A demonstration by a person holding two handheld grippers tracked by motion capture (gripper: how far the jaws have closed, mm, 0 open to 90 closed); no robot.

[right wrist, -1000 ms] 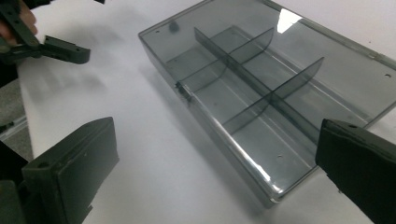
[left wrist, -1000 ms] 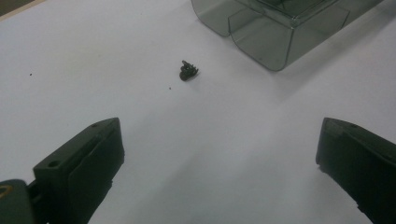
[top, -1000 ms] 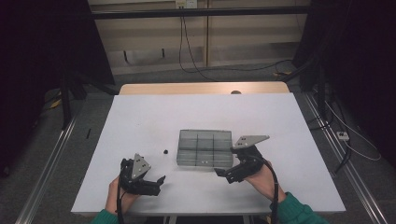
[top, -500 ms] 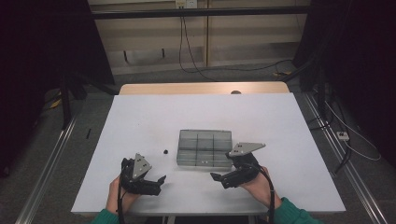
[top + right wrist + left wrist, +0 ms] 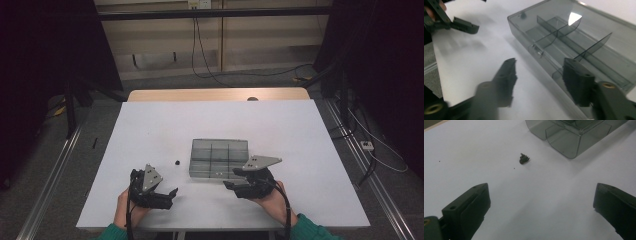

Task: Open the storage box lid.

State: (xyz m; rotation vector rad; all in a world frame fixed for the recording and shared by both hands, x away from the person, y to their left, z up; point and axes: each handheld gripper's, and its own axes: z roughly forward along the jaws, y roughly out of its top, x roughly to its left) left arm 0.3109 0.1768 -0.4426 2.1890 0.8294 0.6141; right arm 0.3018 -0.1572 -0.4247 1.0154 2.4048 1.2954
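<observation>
A clear grey compartment box lies in the middle of the white table, with its dividers showing. A small black part lies on the table just left of the box. My left gripper rests near the front edge and points at the black part, jaws wide open and empty. My right gripper is at the box's front right corner. Its jaws have just been closing and stand half apart, straddling the box's near wall without pressing it.
The white tabletop has free room to the left, right and behind the box. A wooden edge runs along the back. Metal rails and floor cables flank the table. The left gripper appears far off in the right gripper view.
My right gripper has slid a little towards the near edge of the table, and its jaws stand closer together. My left gripper has stayed put.
</observation>
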